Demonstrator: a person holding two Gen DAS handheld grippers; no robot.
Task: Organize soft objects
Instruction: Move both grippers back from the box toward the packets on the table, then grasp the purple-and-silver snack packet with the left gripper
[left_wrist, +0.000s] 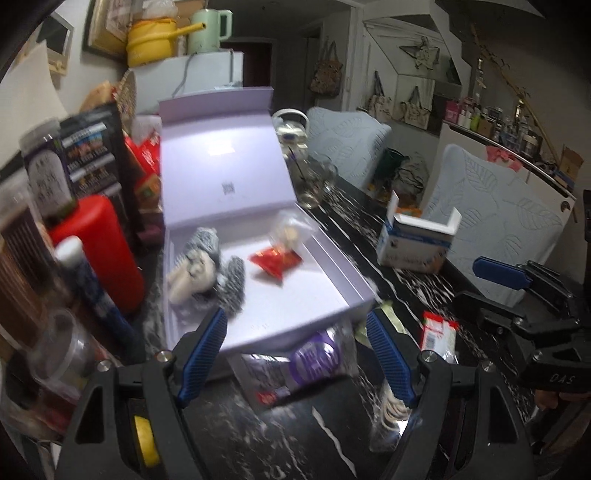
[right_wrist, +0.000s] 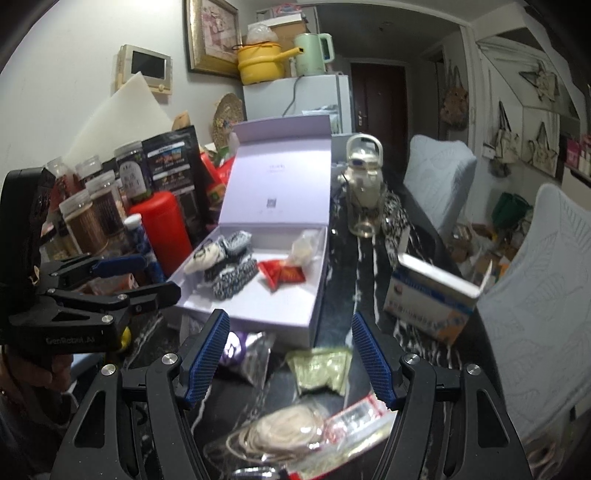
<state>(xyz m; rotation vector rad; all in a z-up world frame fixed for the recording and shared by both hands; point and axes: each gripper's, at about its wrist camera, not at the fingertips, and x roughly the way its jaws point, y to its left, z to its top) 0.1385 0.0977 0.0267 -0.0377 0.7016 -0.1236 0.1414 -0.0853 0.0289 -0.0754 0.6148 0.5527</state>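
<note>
Lavender gift box (right_wrist: 258, 295), lid raised, on dark marbled surface (right_wrist: 343, 266) — holds grey-white knitted socks (right_wrist: 225, 264), red packet (right_wrist: 282, 275) and clear bag (right_wrist: 304, 249). Left hand-held gripper (left_wrist: 297, 356): fingers spread, nothing held, over a purple-labelled clear bag (left_wrist: 314, 360) at the box's near edge. Right hand-held gripper (right_wrist: 290, 358): fingers spread, nothing held — green packet (right_wrist: 321, 371) between them, bagged cream cord (right_wrist: 280, 434) and red-white packet (right_wrist: 356, 417) nearer. Blue-white carton (right_wrist: 432, 295) well right.
</note>
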